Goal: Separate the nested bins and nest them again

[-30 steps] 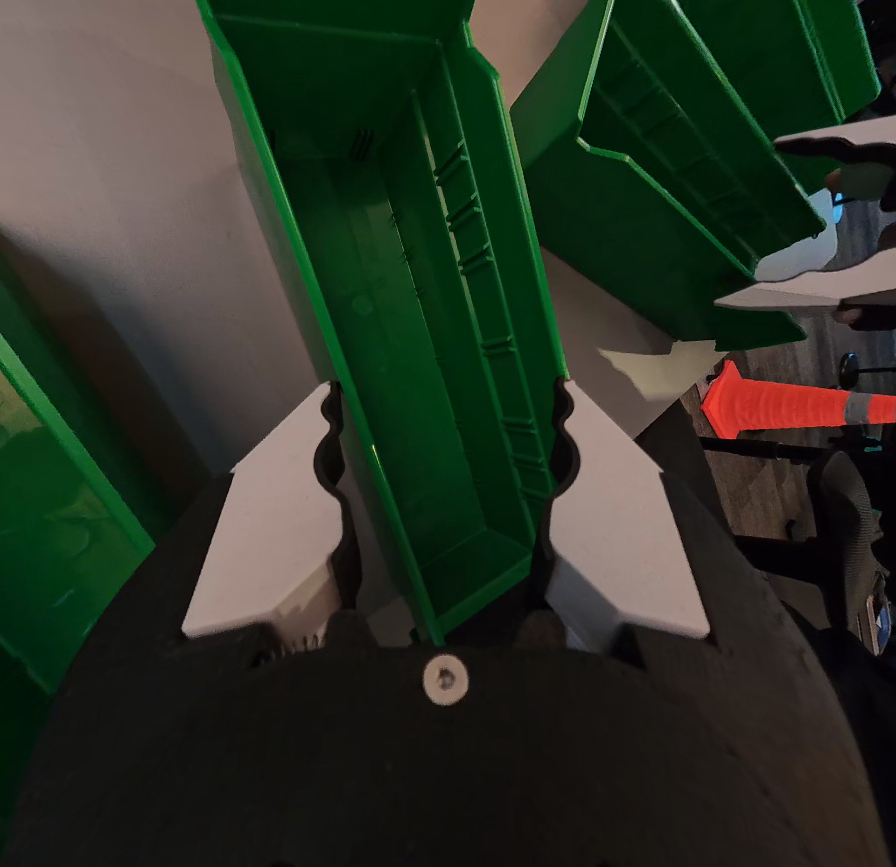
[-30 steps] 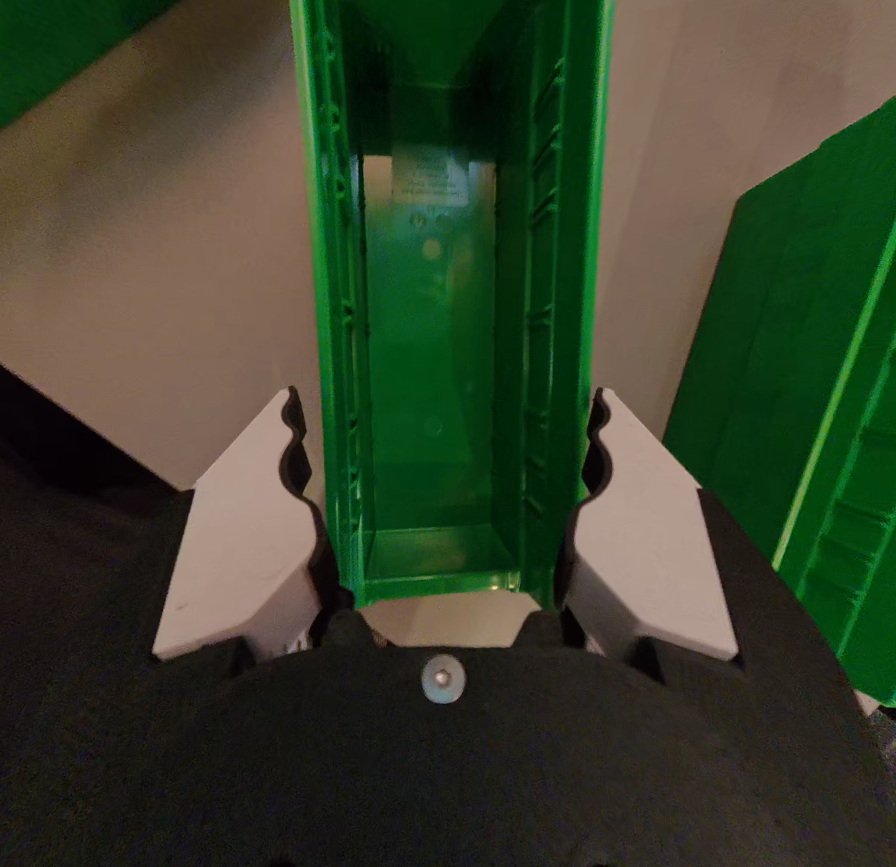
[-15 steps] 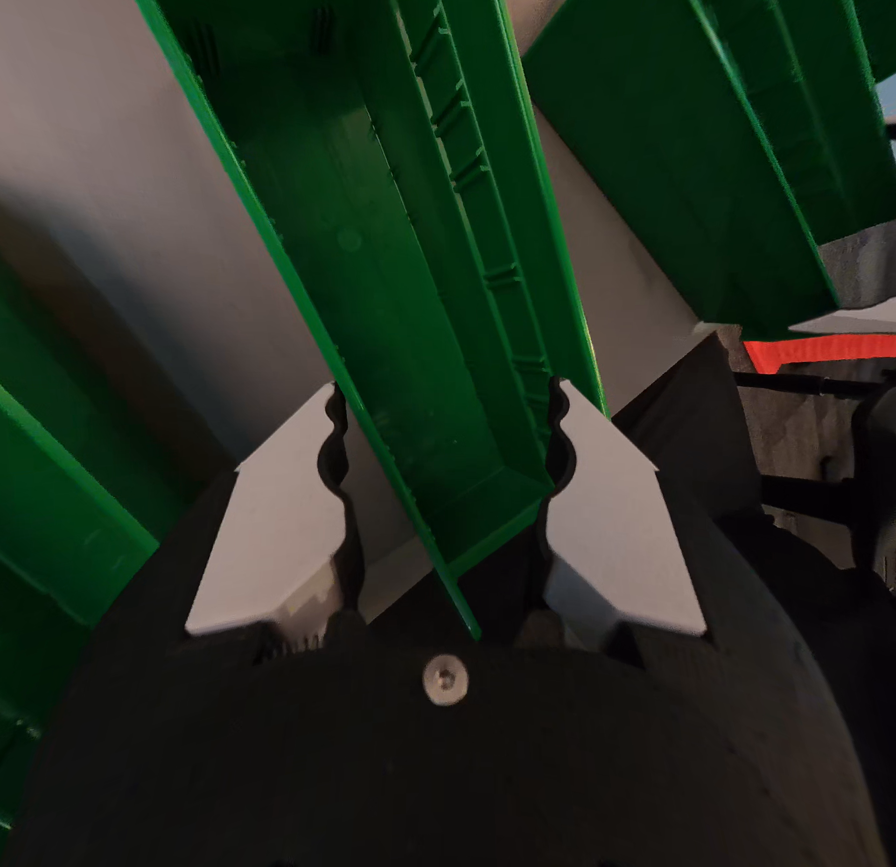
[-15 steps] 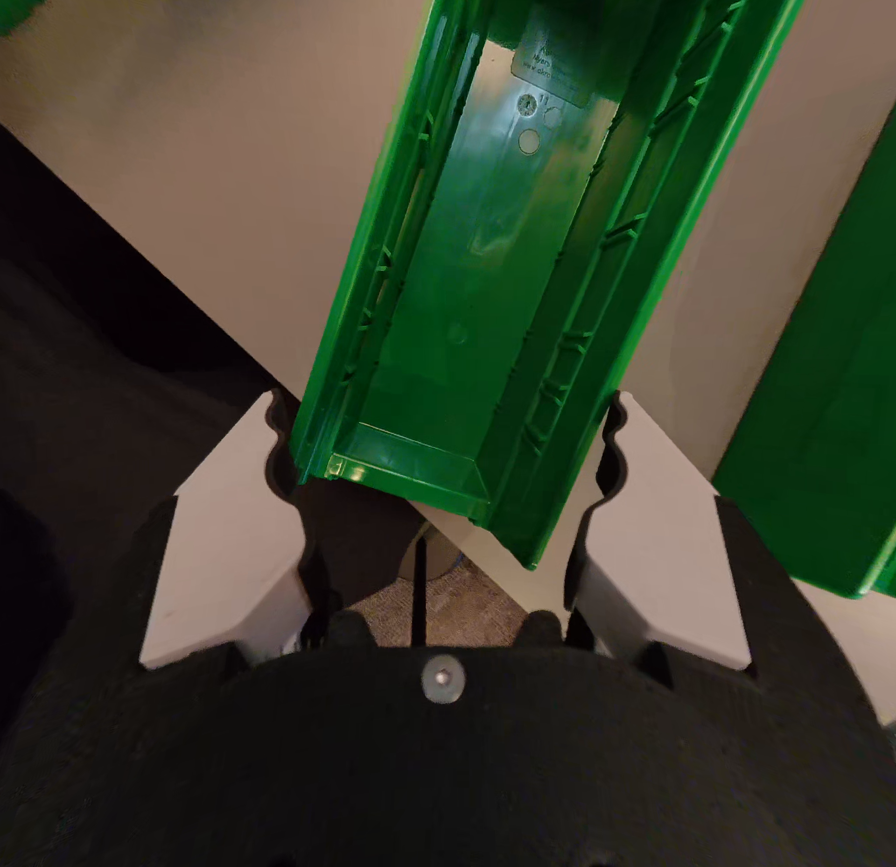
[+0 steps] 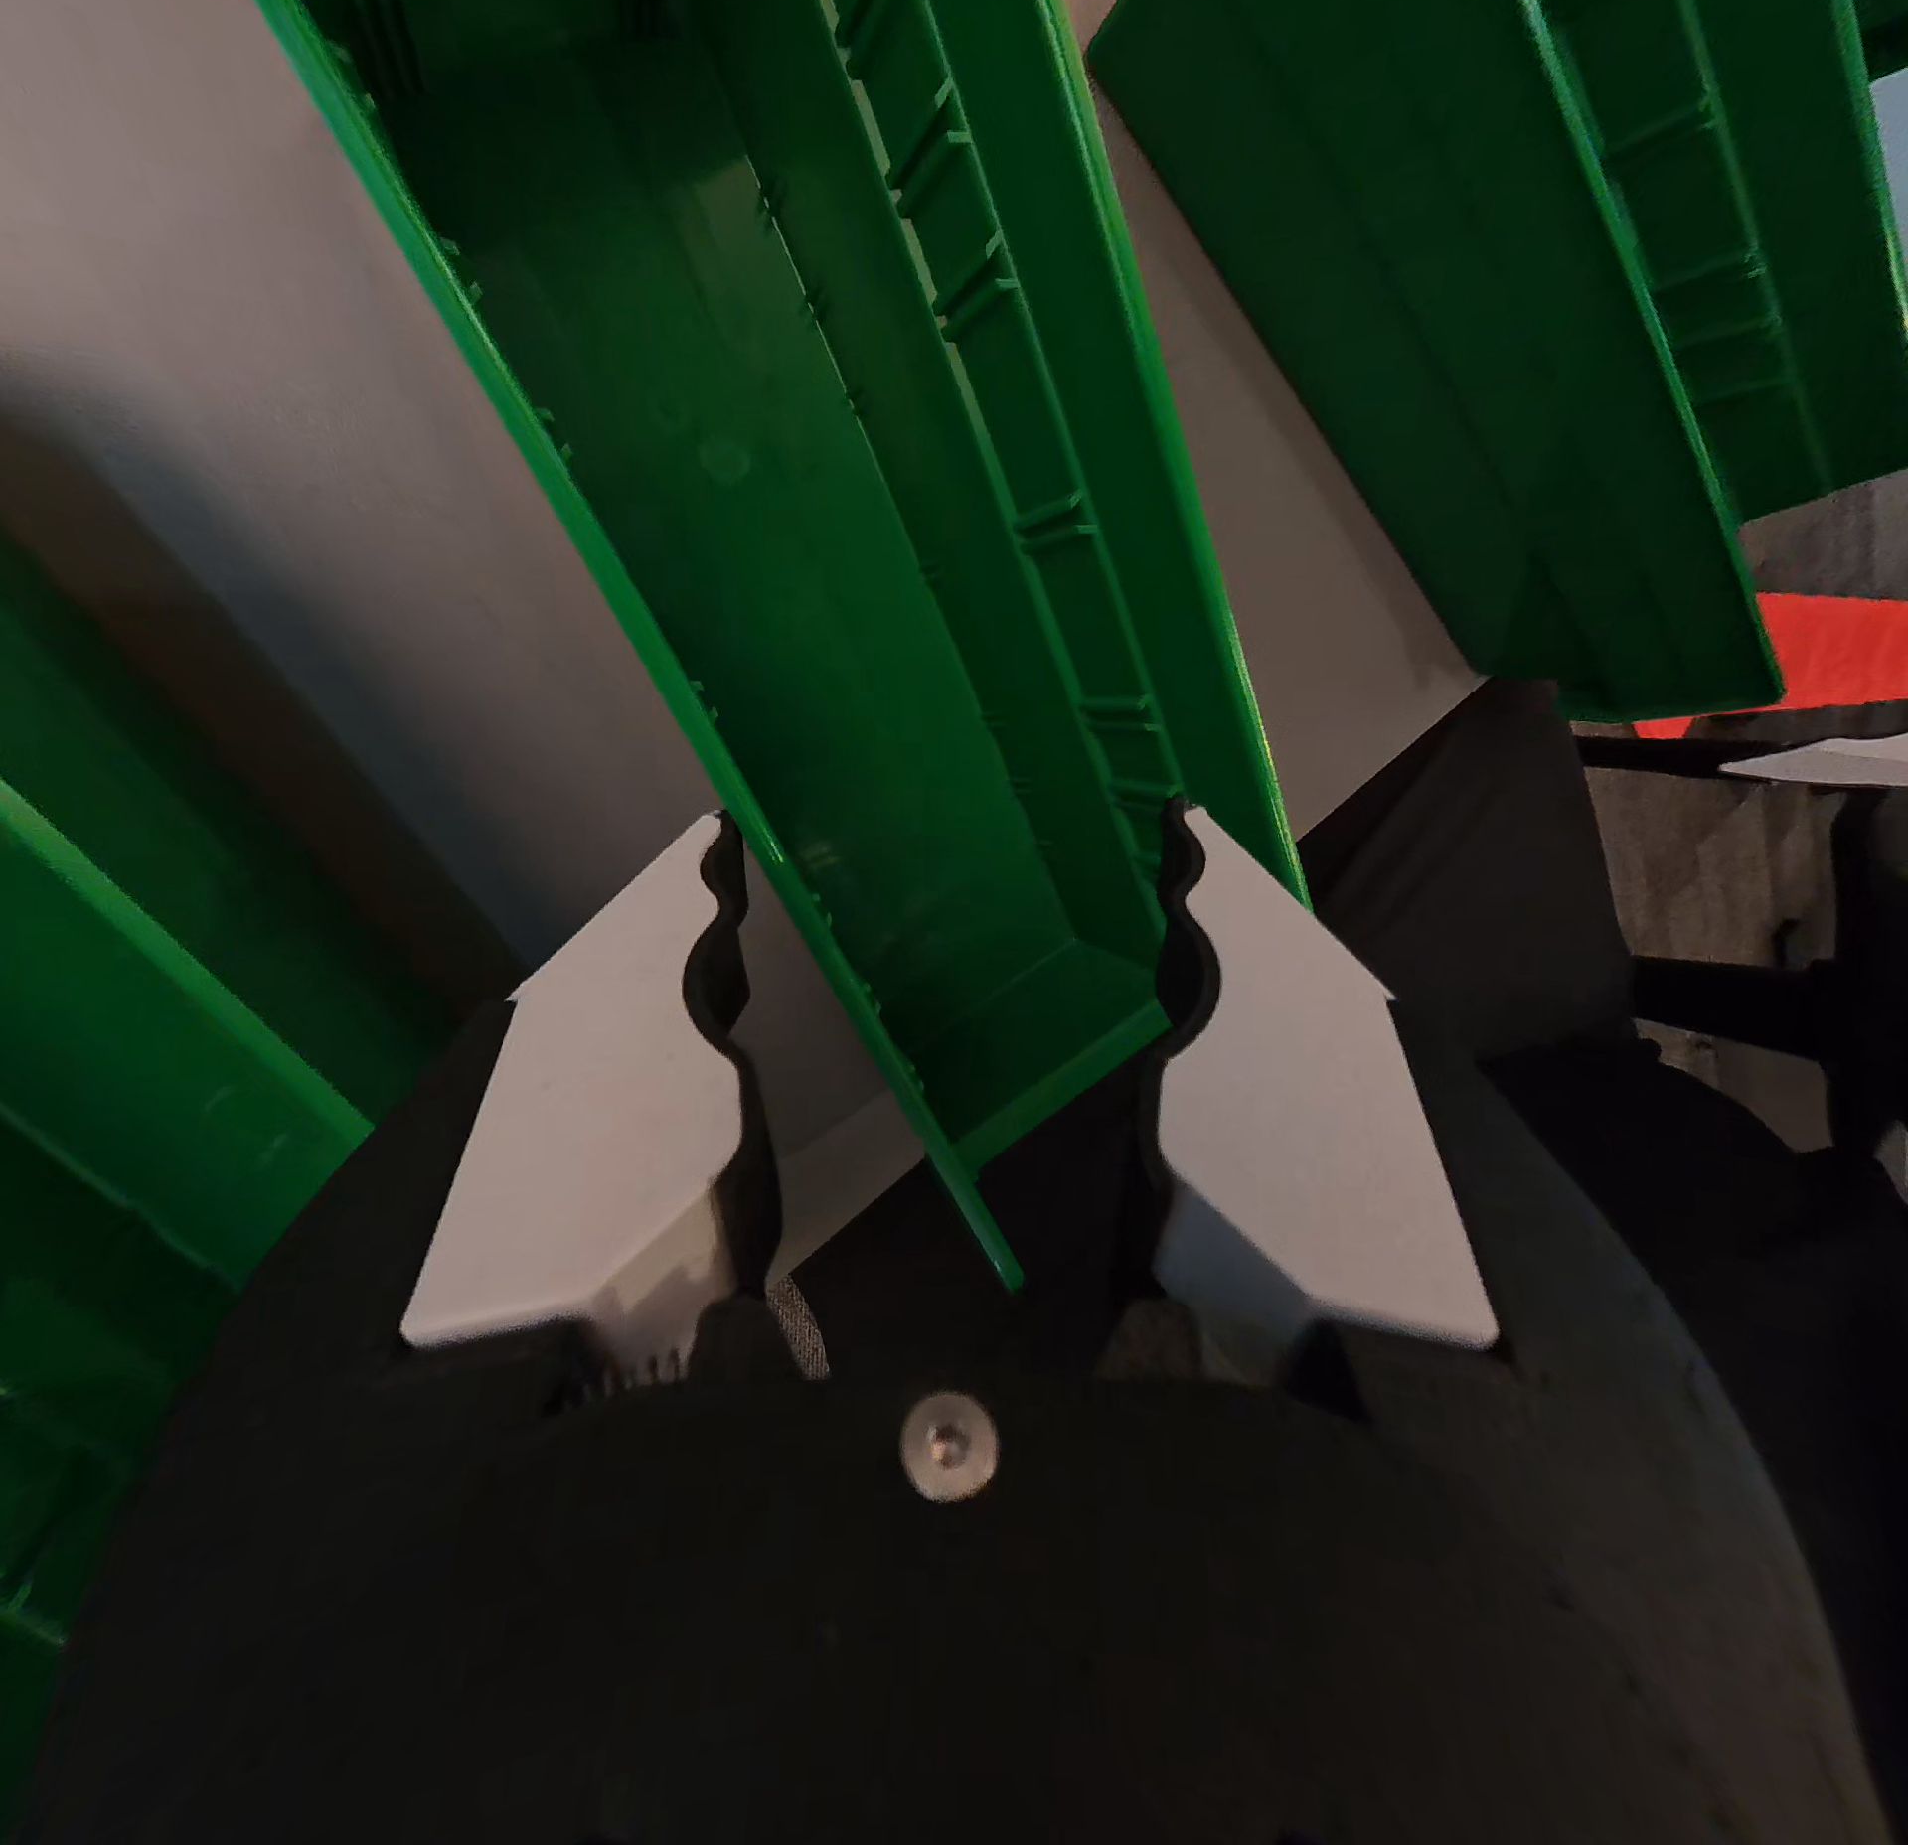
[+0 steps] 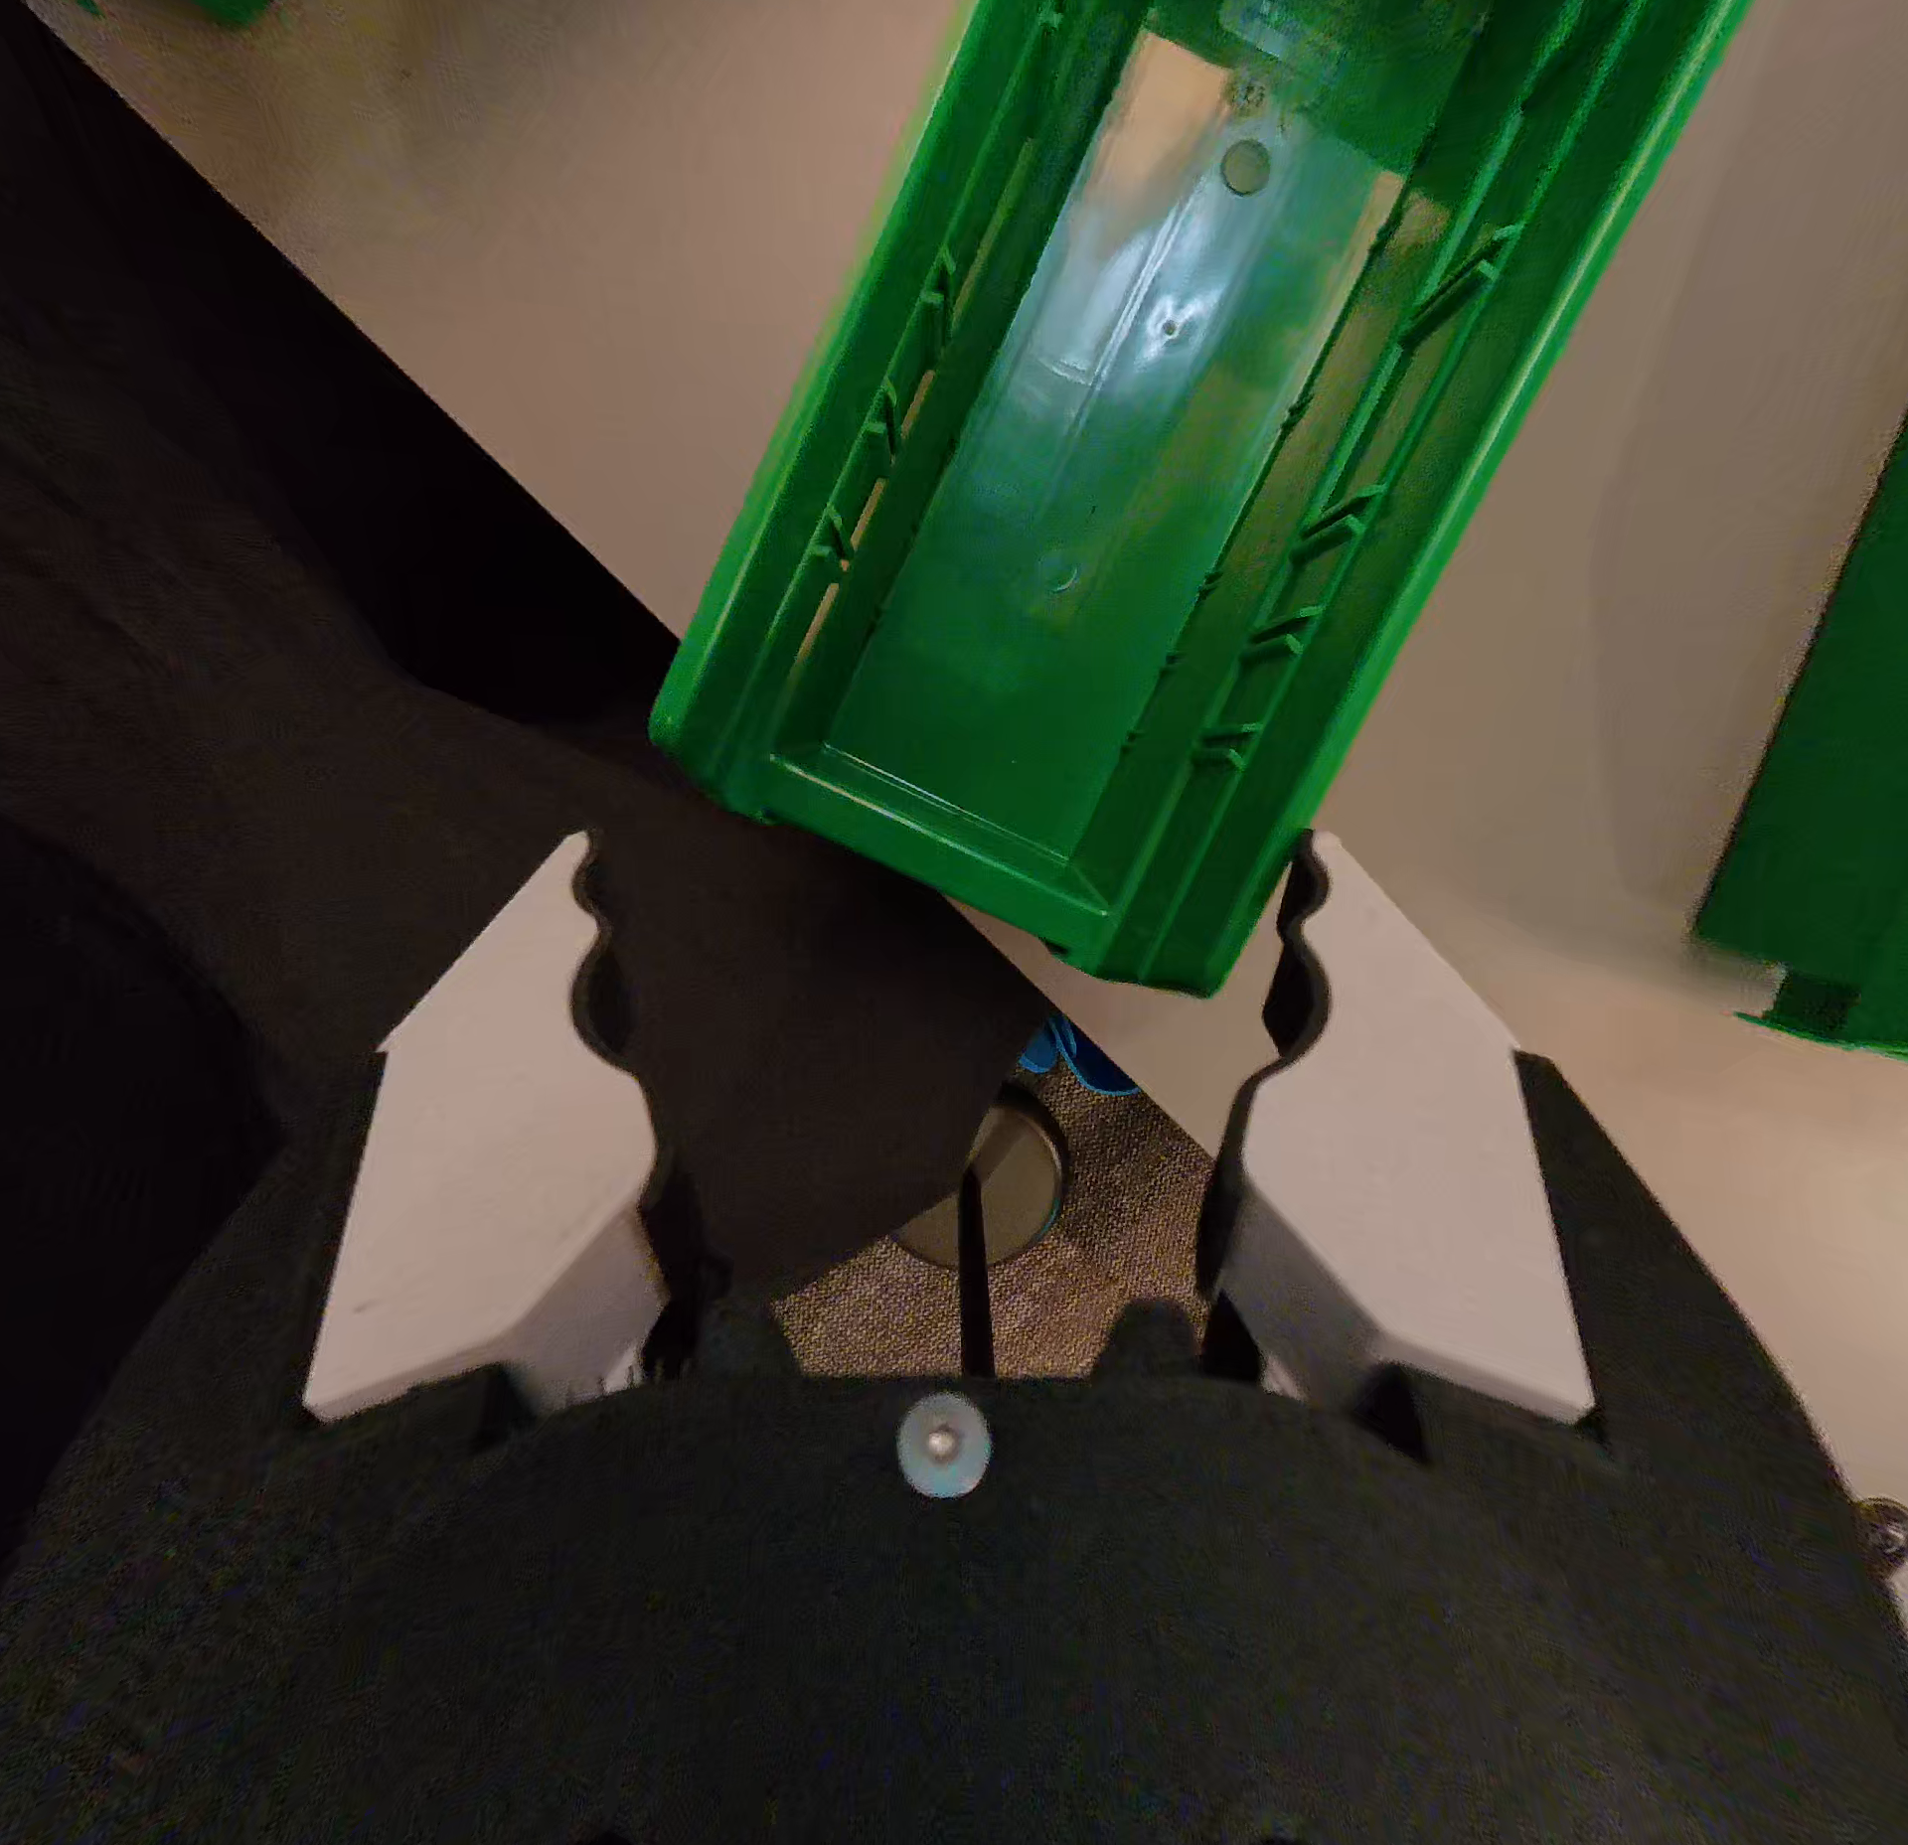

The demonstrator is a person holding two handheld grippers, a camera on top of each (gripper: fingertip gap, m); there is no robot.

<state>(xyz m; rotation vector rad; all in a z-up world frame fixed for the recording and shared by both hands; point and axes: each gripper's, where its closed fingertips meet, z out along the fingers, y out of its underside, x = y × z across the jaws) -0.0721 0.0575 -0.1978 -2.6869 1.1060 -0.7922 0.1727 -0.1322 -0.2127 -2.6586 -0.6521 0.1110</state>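
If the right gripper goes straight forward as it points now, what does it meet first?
Most likely the near end of the green bin, which lies just ahead of the open right gripper and overhangs the table edge. Depth is unclear, so it could pass slightly under it.

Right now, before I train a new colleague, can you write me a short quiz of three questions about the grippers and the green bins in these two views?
1. True or false: the right gripper is clamped on the nearest bin.
2. Choose one: between the fingers of the left gripper there is A) the end of the held bin, B) a cup, C) nothing.
3. Fill in: in the right wrist view, the close end of the nearest bin reaches past the ____ of the table.

Key: 1 false, its jaws stand open and apart from the bin; 2 A; 3 edge.
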